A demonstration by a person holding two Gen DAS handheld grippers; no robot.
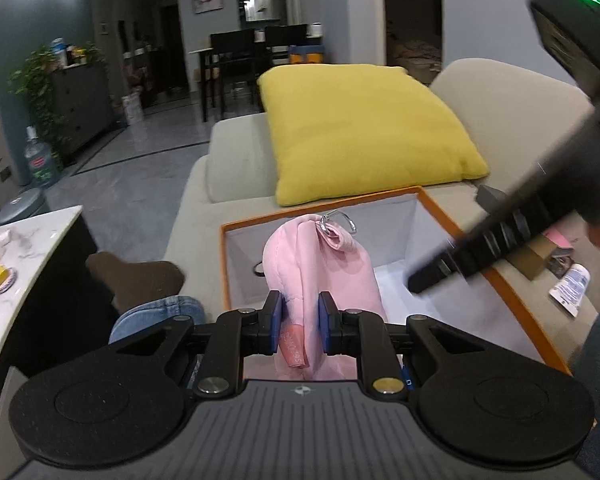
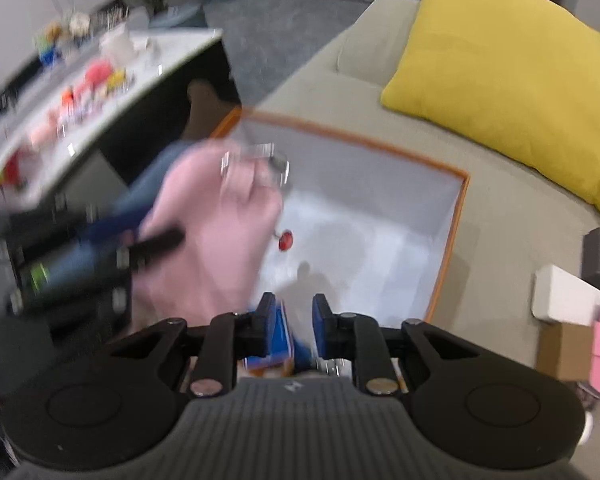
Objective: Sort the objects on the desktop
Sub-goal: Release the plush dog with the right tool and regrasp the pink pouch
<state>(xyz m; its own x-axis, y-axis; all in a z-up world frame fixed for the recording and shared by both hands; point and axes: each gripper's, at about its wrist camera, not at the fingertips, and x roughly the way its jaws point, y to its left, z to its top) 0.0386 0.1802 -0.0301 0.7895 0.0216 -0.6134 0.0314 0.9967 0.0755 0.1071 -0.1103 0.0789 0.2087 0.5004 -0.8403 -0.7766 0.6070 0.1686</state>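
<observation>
Left wrist view: left gripper (image 1: pixel 300 322) is clamped on a soft pink fabric pouch with a silver metal carabiner clip (image 1: pixel 320 272), hanging over the near edge of the open orange-rimmed, grey-lined storage box (image 1: pixel 516 304) on the beige sofa (image 1: pixel 236 144) — looks like the drop-in step, so next move calls for lowering and parting the jaws. Right wrist view (blurry): right gripper (image 2: pixel 294 320) sits at the box's near edge, fingers slightly apart around something blue, grip unclear; pouch is at the box's left edge, a small red item (image 2: pixel 286 241) on the floor inside.
</observation>
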